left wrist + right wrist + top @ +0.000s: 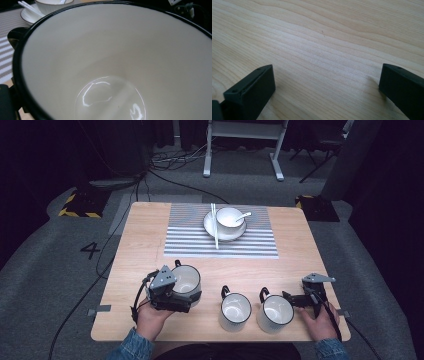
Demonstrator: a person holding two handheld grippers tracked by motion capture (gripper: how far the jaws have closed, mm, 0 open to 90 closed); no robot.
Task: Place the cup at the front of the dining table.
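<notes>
A white mug with a black rim (186,279) is held at the table's front left, my left gripper (189,296) shut on its near wall. In the left gripper view the mug's empty inside (117,62) looms close, and one black jaw shows at the bottom left corner. Two more white mugs, a middle mug (235,310) and a right mug (276,312), stand along the front edge. My right gripper (291,298) rests just right of the right mug. Its jaws stand wide open over bare wood (327,85), nothing between them.
A striped placemat (195,242) lies at the table's far middle. On it sits a white bowl (230,217) on a saucer, with a spoon (243,214) inside and chopsticks (215,231) across the rim. Cables run over the floor beyond the table.
</notes>
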